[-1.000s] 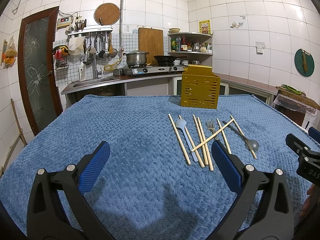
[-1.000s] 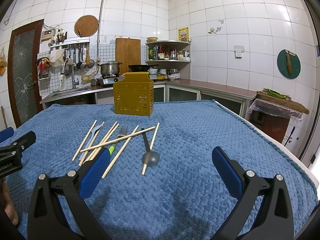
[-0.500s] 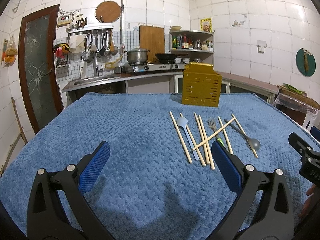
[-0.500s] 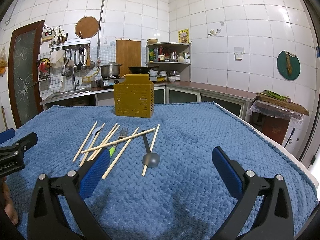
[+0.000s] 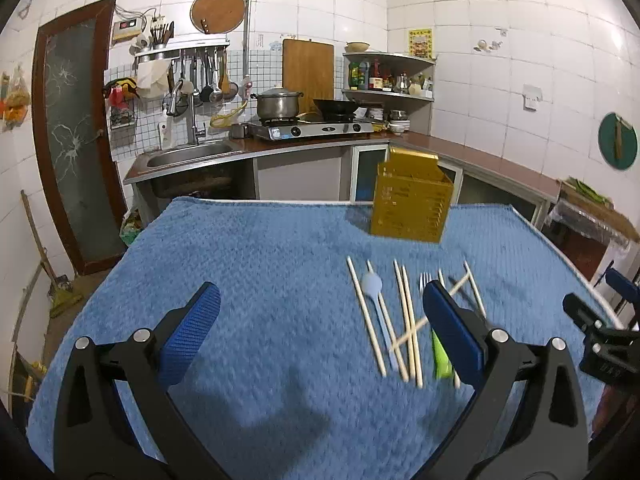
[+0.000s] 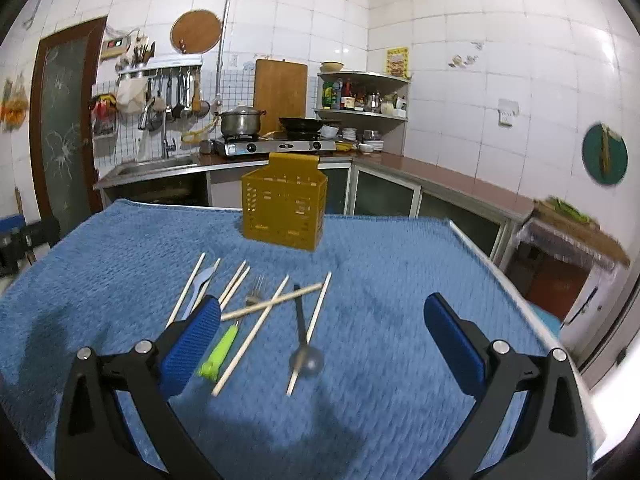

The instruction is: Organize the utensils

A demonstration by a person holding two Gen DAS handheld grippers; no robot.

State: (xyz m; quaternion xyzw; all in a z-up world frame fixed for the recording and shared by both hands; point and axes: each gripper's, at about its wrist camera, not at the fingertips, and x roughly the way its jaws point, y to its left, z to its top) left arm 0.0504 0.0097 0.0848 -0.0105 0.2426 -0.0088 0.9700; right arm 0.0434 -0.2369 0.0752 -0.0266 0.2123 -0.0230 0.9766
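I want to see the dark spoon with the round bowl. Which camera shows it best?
The right wrist view. The dark grey metal spoon lies in the open on the blue towel, handle and round bowl both visible. In the left wrist view, the left gripper's right finger hides nearly all of it.

white glazed wall tiles [image 5: 472, 12] cover the kitchen. a brown-framed frosted glass door [image 5: 74, 140] stands at left, beside a steel sink [image 5: 188, 156]. a red-brown l-shaped countertop [image 6: 452, 180] carries a steel gas stove [image 6: 276, 146].
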